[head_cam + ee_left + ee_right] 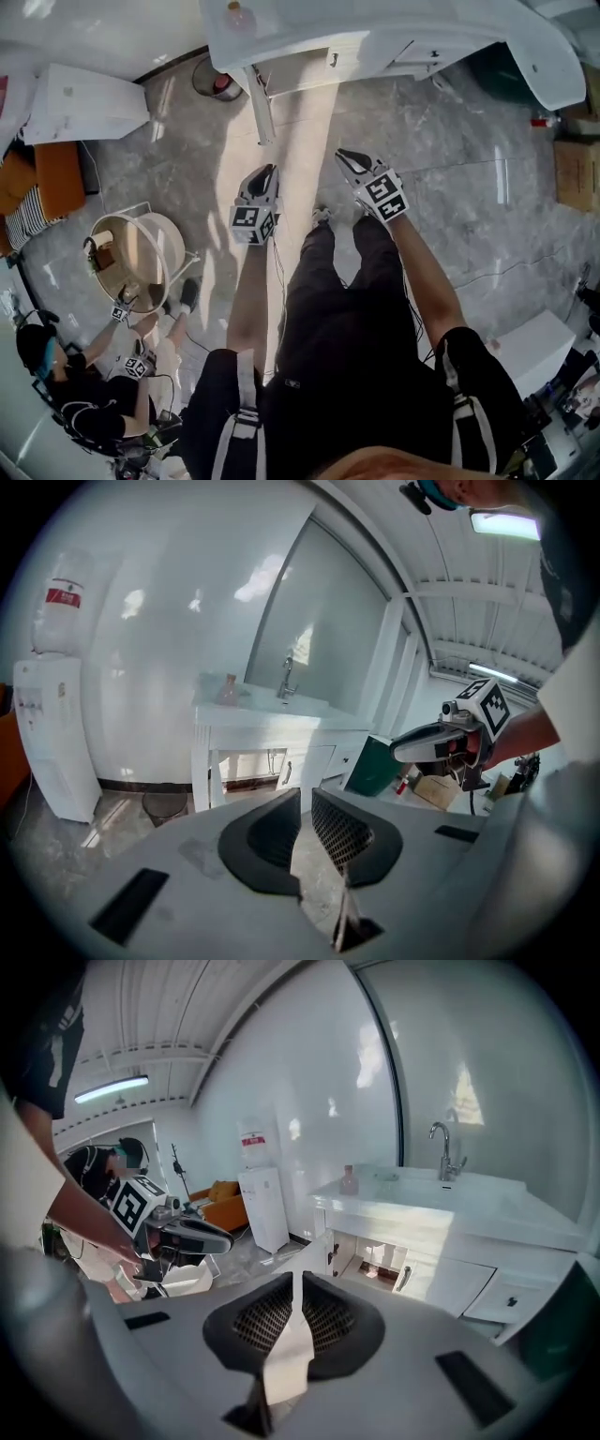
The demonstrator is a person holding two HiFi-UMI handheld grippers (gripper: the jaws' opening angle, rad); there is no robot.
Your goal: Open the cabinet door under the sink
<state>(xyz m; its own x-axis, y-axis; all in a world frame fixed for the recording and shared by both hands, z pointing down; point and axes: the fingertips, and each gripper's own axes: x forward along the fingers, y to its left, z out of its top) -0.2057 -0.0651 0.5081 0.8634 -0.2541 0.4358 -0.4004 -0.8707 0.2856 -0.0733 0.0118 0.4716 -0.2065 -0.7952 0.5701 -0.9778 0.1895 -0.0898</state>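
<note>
The white sink cabinet (375,42) stands ahead of me, with a faucet (288,677) on top. Its left door (262,108) stands swung out, edge-on from above, and the opening (246,766) behind it shows. In the right gripper view that door (317,1252) hangs open beside the shut right door (441,1288). My left gripper (269,171) and right gripper (345,155) hover side by side above the floor, well short of the cabinet. Each has its jaws a narrow slit apart with nothing between them (306,794) (297,1279).
A white water dispenser (52,733) stands left of the cabinet, with a round bin (214,80) between them. A green bin (372,766) is to the cabinet's right. A seated person (84,384) with grippers and a round tub (141,258) are at my left.
</note>
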